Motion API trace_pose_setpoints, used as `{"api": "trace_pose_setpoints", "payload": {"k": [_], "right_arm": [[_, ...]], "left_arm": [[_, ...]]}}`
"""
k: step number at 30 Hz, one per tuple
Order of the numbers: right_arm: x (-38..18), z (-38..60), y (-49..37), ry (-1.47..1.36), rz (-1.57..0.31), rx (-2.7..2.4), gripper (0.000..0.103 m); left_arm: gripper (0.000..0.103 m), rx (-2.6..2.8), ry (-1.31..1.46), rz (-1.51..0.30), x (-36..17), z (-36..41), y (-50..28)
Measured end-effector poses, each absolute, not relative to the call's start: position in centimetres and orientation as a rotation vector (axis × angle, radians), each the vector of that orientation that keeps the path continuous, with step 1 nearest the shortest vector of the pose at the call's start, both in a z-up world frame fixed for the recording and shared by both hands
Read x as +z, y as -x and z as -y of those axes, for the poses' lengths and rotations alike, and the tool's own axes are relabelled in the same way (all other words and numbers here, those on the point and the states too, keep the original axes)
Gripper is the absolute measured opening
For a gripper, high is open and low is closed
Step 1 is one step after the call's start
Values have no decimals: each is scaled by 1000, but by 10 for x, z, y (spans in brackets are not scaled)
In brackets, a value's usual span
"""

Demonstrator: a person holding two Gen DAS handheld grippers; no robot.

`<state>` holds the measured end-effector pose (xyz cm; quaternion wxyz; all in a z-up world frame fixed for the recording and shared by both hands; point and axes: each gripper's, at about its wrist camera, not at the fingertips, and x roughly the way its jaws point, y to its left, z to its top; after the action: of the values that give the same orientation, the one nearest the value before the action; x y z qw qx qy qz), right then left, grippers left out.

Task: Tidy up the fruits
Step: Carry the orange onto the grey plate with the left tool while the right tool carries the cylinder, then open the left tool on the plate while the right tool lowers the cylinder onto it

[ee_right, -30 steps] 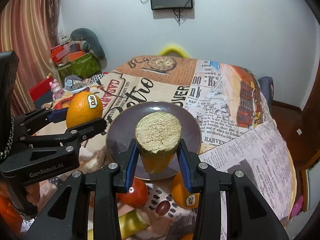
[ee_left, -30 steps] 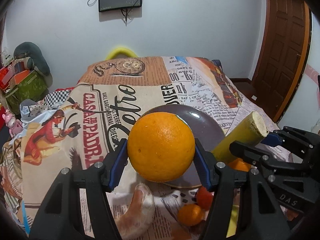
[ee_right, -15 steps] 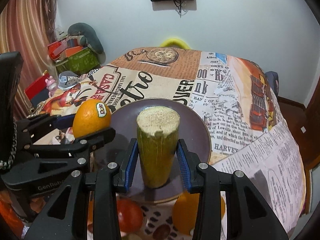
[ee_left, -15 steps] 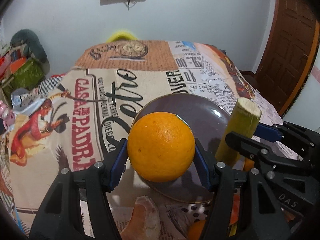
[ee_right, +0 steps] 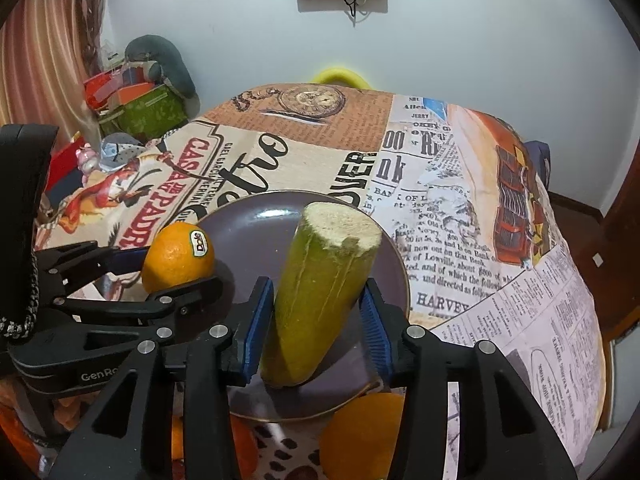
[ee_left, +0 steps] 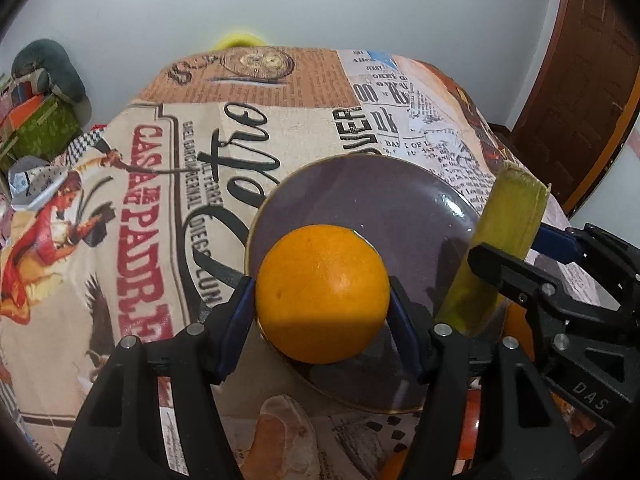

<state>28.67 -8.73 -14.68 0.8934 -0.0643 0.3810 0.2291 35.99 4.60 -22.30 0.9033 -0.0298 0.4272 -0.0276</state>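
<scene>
Orange [ee_right: 362, 436] below plate [ee_right: 394, 258] half hidden.

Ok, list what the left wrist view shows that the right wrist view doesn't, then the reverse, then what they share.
Left wrist only: the brown door's panels.
Right wrist only: the striped curtain and the Dole sticker on the orange.
Both: the purple plate, the orange, the tilted green stalk piece, the printed tablecloth, and the left gripper and right gripper, whose jaws have just been opening around the orange and the stalk piece.
</scene>
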Motion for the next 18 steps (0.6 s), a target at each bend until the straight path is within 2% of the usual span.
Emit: {"api": "trace_pose_setpoints", "payload": {"k": [1,6,18], "right_arm": [[-147,88,-287,136,-791,476,43],[-149,92,-289,131,-805,471,44],[-138,89,-280,148,-789,457,47]], "left_arm": [[73,-58,61,-869,-220,-46,-359],[79,-47,67,-825,-206,-51,-353],[82,3,48,-740,-177,-63,-325]]}}
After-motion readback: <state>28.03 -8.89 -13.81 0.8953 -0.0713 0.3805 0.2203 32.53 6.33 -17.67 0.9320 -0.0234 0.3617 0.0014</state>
